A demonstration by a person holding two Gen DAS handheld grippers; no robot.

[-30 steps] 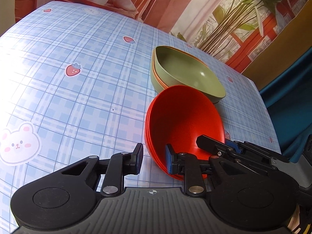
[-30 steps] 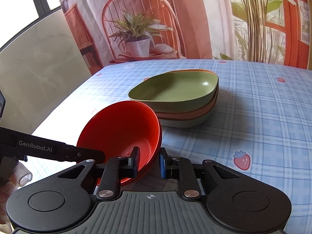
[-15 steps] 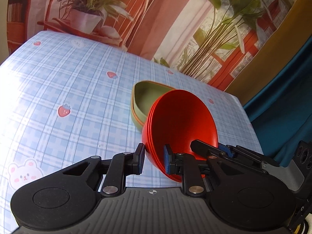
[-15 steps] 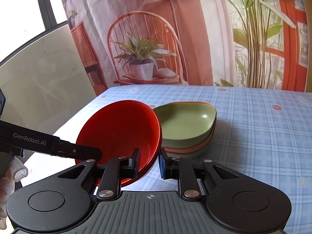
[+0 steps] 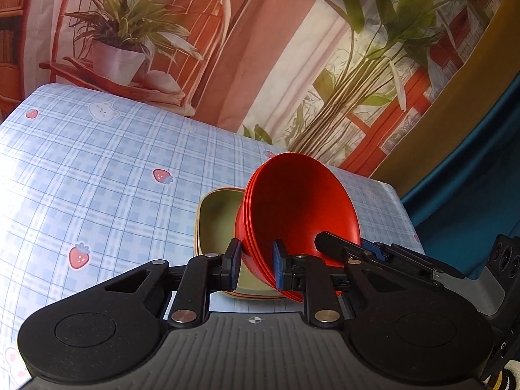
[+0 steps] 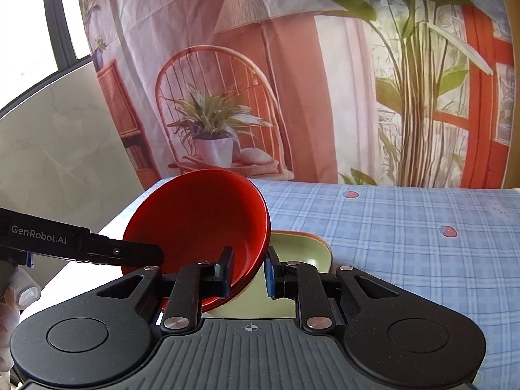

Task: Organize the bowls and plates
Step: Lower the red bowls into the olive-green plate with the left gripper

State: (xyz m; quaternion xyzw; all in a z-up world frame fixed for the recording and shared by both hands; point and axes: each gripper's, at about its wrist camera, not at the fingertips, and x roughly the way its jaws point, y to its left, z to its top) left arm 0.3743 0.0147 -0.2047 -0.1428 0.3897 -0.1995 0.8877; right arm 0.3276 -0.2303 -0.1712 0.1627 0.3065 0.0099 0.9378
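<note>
Left wrist view: the left gripper (image 5: 256,265) pinches the near rim of a stack of red bowls (image 5: 297,209), tilted and carried clear of the checked tablecloth (image 5: 97,175). The right gripper (image 5: 338,245) reaches in from the right and bites the same stack. Below and behind sits the green plate (image 5: 216,224), topmost of a low pile on the table.

Right wrist view: the right gripper (image 6: 245,271) is clamped on the red bowls' lower rim, one pad inside, one outside. The left gripper (image 6: 136,253) grips the opposite edge, a gloved finger (image 6: 24,292) showing behind it. The green plate (image 6: 302,250) lies directly under the load.

Judged from here, a clean set-down means levelling the stack first, keeping both grips even, then lowering it centred onto the green plate before either grip lets go, lest the nested bowls slide apart.
</note>
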